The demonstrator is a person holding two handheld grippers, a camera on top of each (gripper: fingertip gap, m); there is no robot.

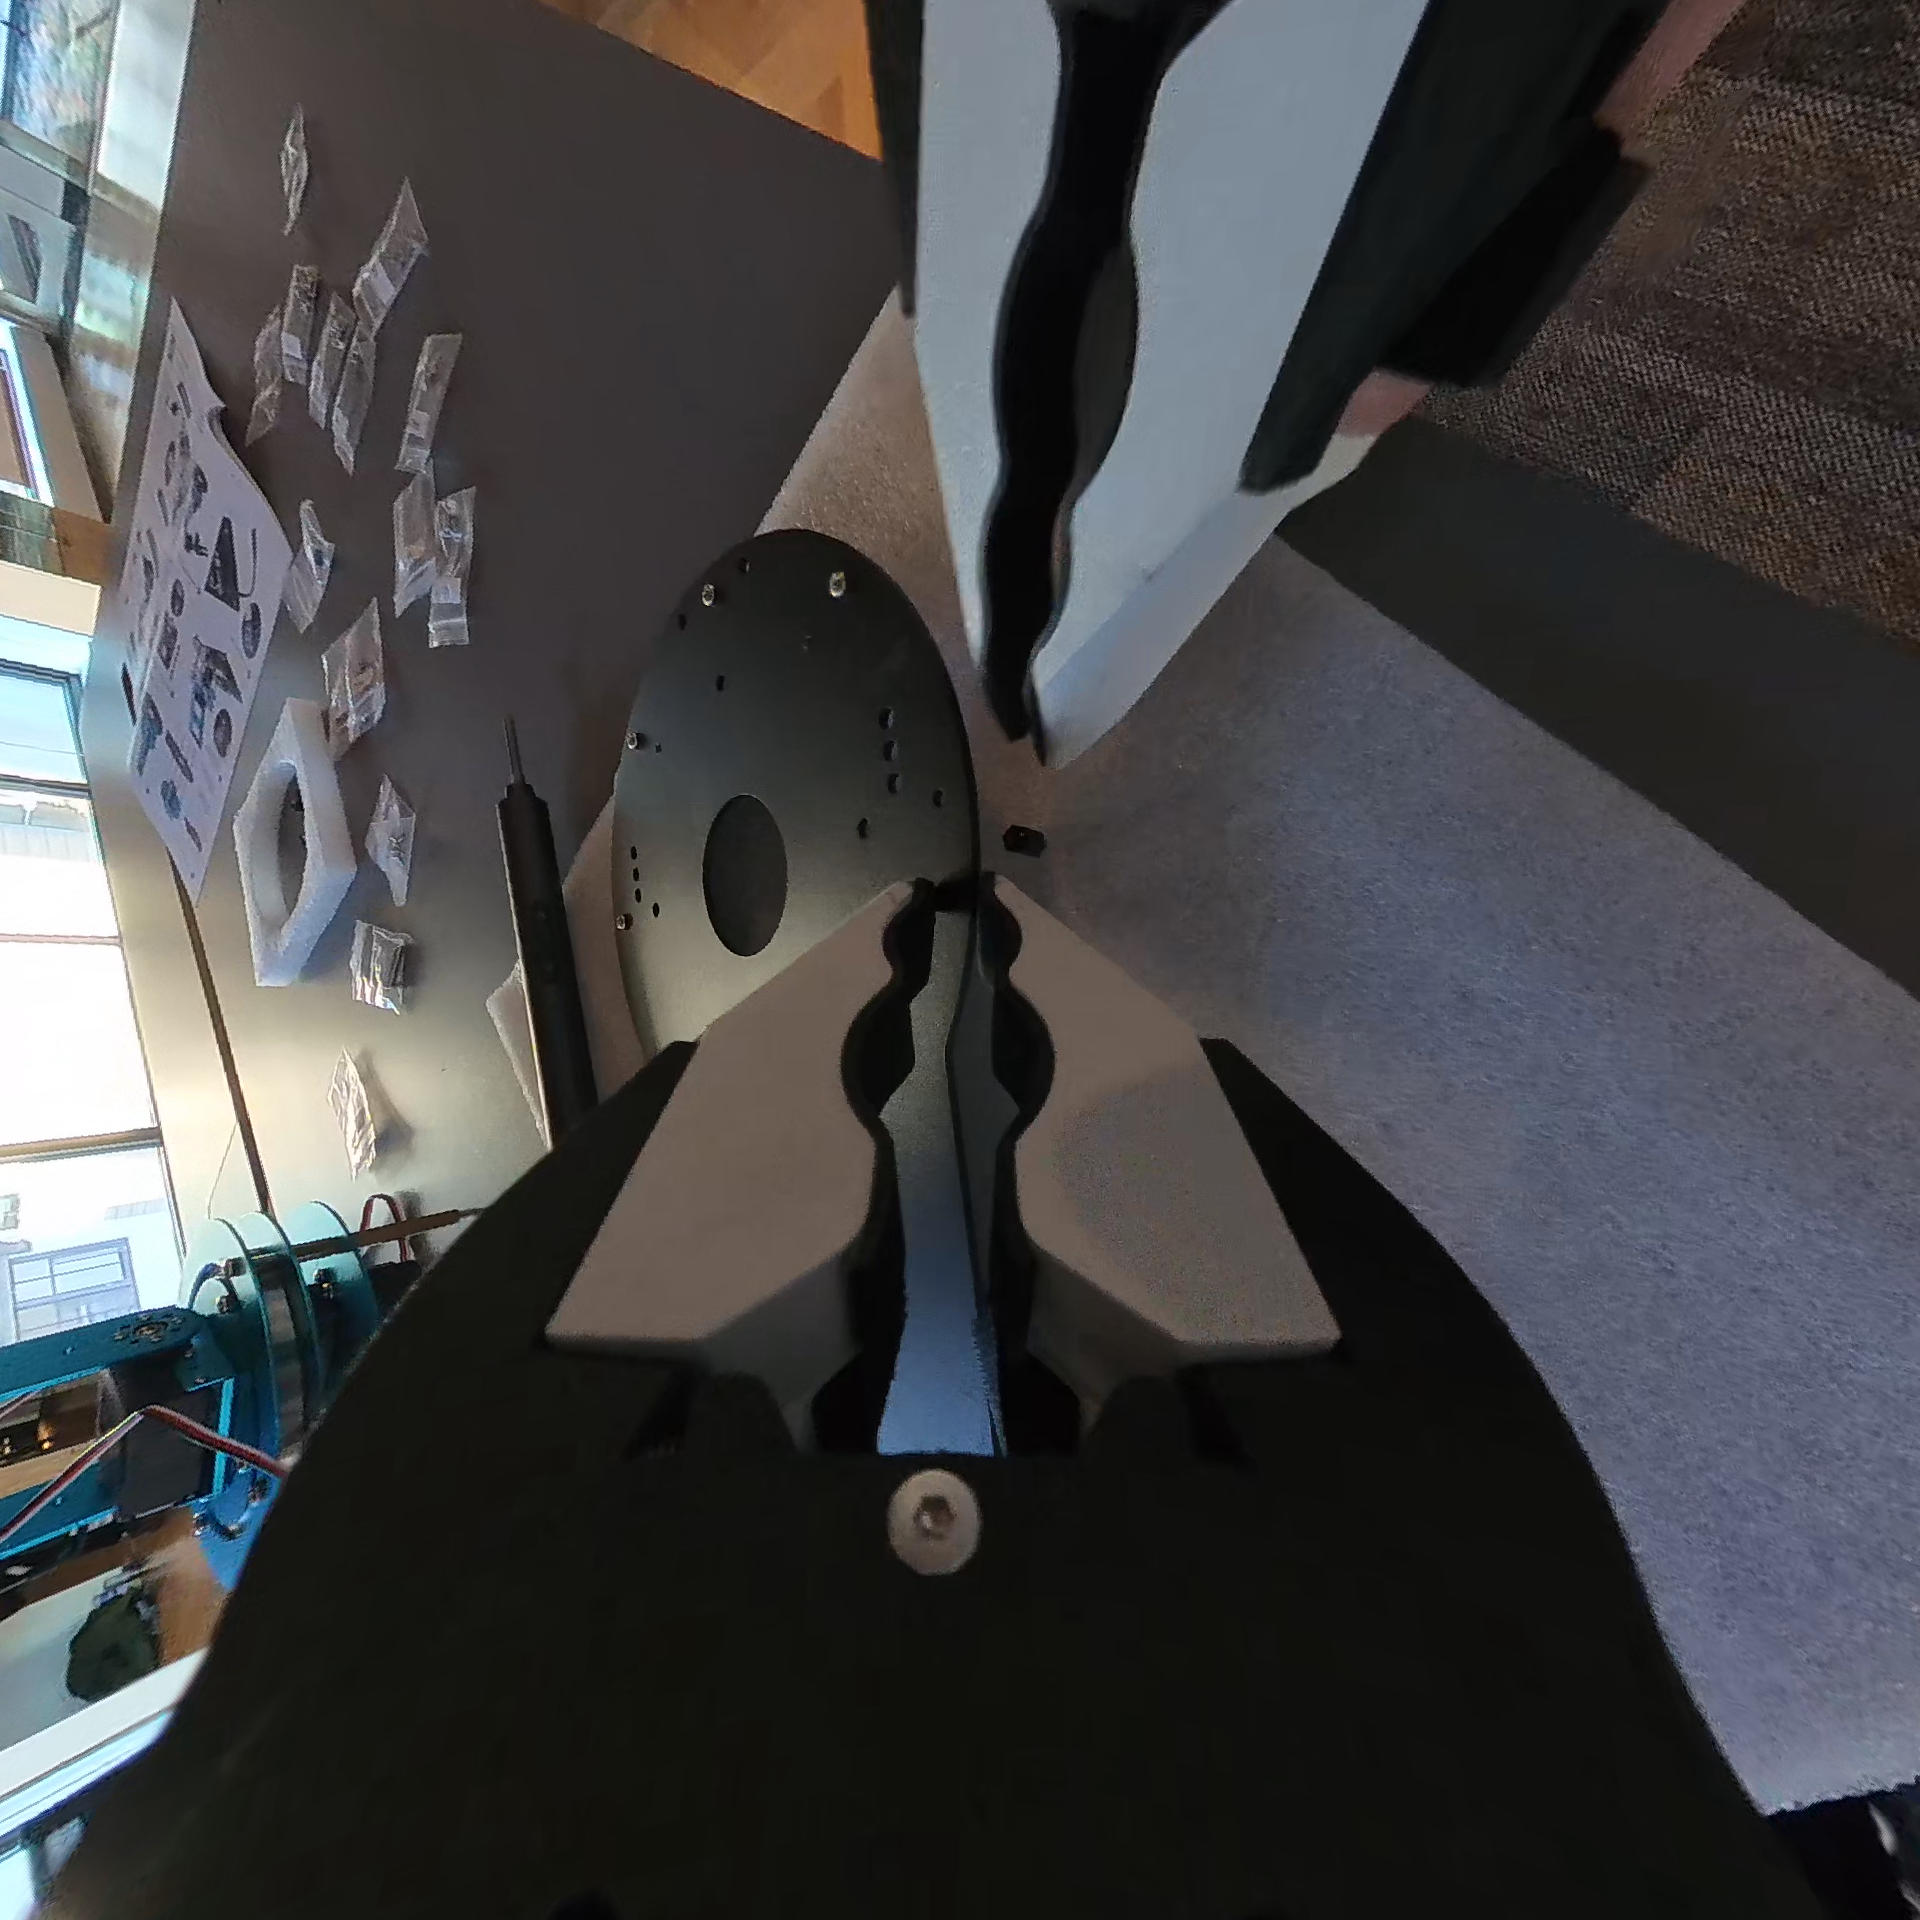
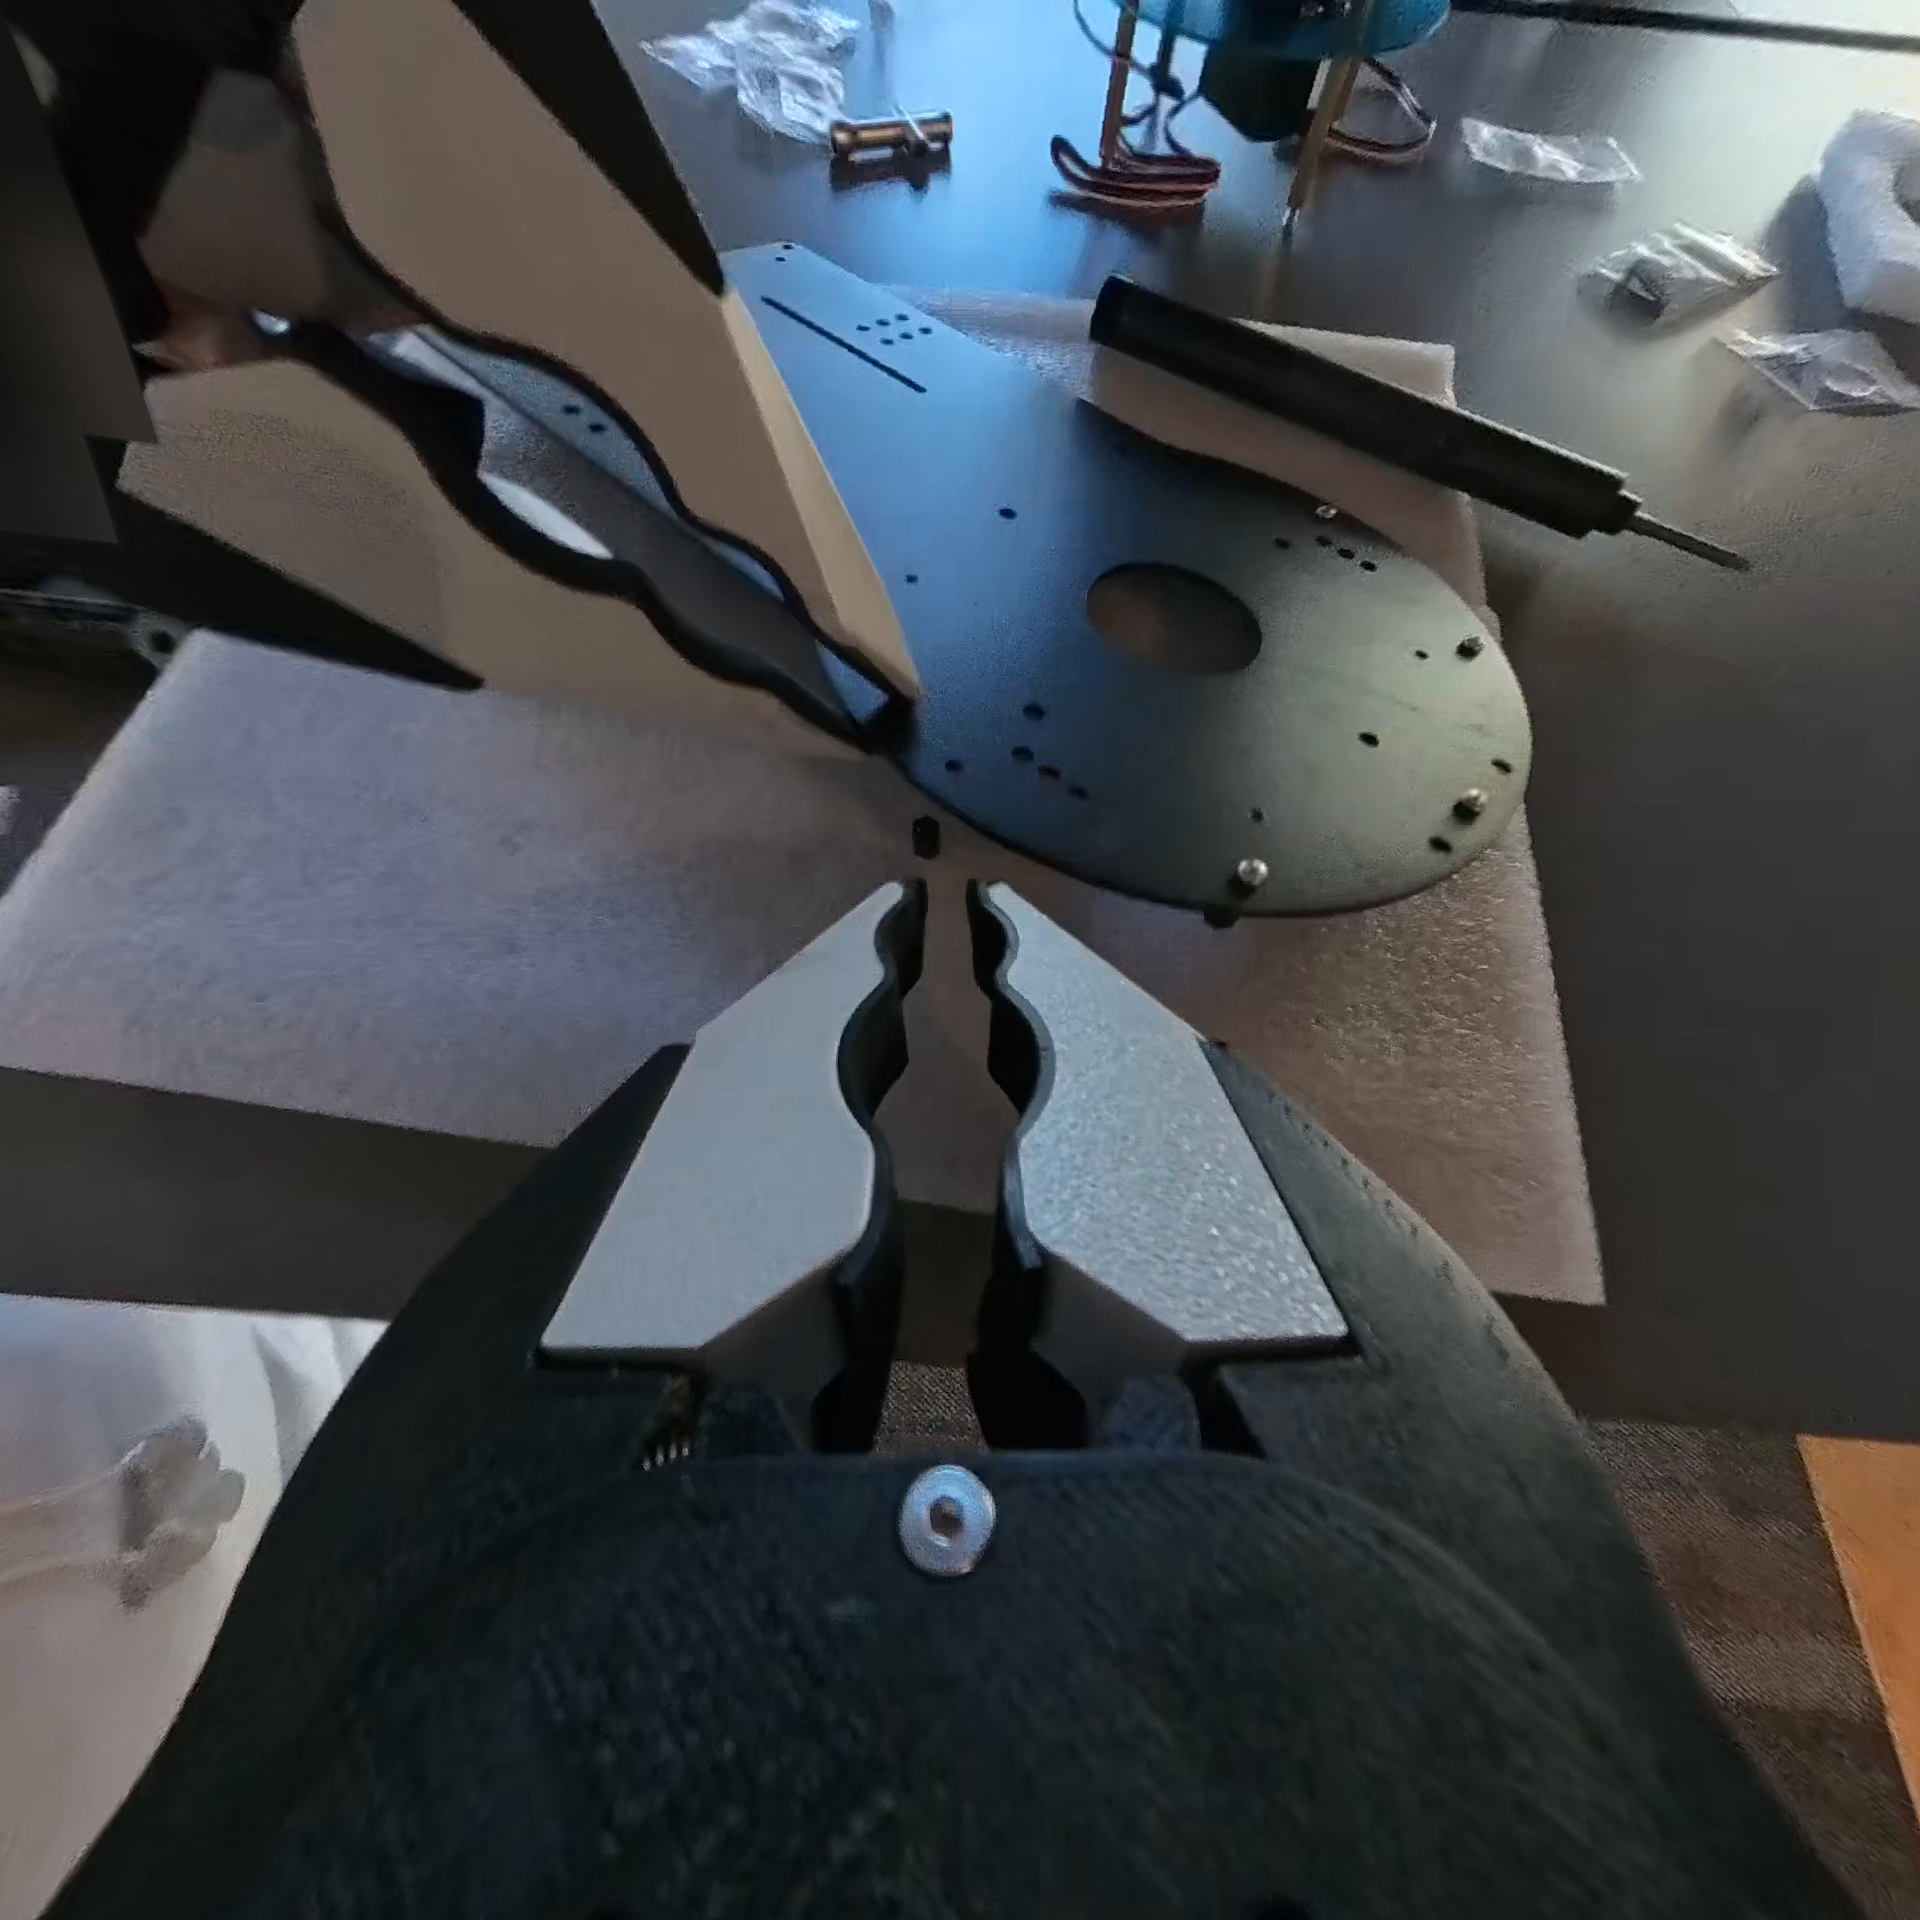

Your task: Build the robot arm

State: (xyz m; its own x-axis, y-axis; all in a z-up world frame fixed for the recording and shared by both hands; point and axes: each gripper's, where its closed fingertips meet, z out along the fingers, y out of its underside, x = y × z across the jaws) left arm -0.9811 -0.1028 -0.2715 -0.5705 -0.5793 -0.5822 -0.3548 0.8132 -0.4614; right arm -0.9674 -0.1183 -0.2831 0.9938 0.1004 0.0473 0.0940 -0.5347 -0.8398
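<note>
A black metal plate [image 1: 790, 727] with a large round hole and many small holes lies over a grey foam mat [image 1: 1403, 935]. My left gripper [image 1: 951, 888] is shut on the plate's edge, and the plate runs back between its fingers. The right wrist view shows this grip [image 2: 883, 717] on the plate [image 2: 1195, 790]. A small black hex standoff [image 2: 925, 836] stands on the mat [image 2: 416, 883] just beside the plate's rim. My right gripper [image 2: 945, 894] is slightly open and empty, its tips just short of the standoff. In the left wrist view the right gripper [image 1: 1023, 727] hangs above the standoff [image 1: 1023, 836].
A black screwdriver [image 2: 1351, 416] lies beyond the plate on the dark table [image 1: 623, 312]. Several clear bags of small parts [image 1: 353, 343], a printed sheet [image 1: 197, 582] and a white foam frame [image 1: 296, 842] lie farther off. A blue robot assembly with wires [image 1: 208, 1340] stands at the table's end. Left and right tips are no more than a few centimetres apart.
</note>
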